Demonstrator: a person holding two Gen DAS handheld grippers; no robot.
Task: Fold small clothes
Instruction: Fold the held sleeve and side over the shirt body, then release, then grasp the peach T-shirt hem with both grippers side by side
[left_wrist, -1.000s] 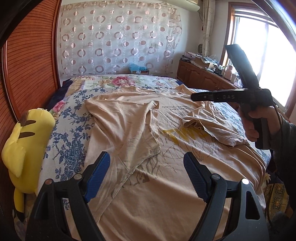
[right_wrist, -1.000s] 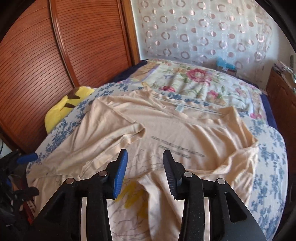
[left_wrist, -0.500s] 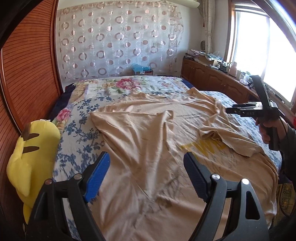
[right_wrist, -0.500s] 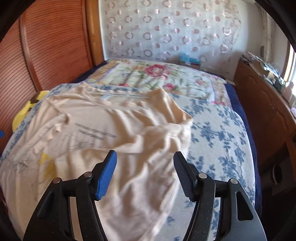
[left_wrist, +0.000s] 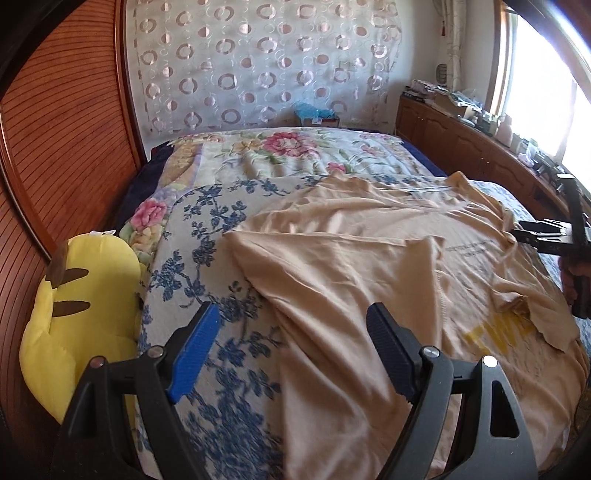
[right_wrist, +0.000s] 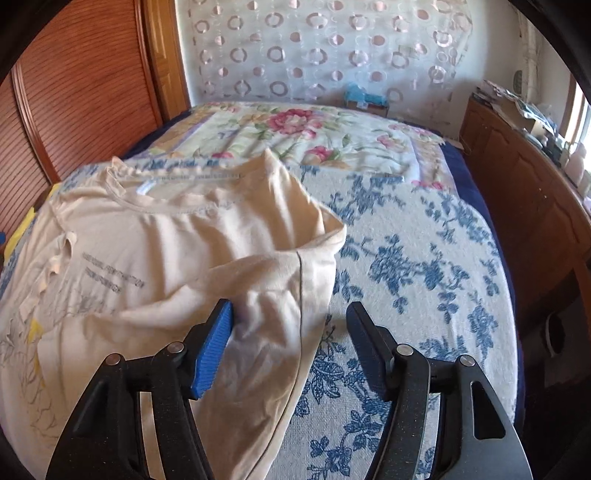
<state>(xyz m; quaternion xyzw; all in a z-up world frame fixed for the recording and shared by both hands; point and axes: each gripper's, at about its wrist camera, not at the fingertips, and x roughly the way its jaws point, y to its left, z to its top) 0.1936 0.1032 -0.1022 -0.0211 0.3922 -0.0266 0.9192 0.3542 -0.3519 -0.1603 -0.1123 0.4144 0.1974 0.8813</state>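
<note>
While the beige T-shirt (left_wrist: 369, 280) lies spread on my flowered bedspread (left_wrist: 207, 236) with one sleeve folded inward, I hold the left gripper (left_wrist: 291, 345) wide open above its left edge and the right gripper (right_wrist: 290, 341) equally open, empty, over its right sleeve (right_wrist: 280, 280)

The left gripper (left_wrist: 291, 347) is held out forward and tilted slightly downward, its two blue-padded fingers (left_wrist: 194, 347) spread wide apart with nothing between them; the right gripper (right_wrist: 290, 343) is likewise spread wide, gripping nothing, angled down; in the left wrist view the right gripper's black frame (left_wrist: 546, 236) shows at the far right edge, gripped from below by the person's right hand (left_wrist: 570, 277).
</note>
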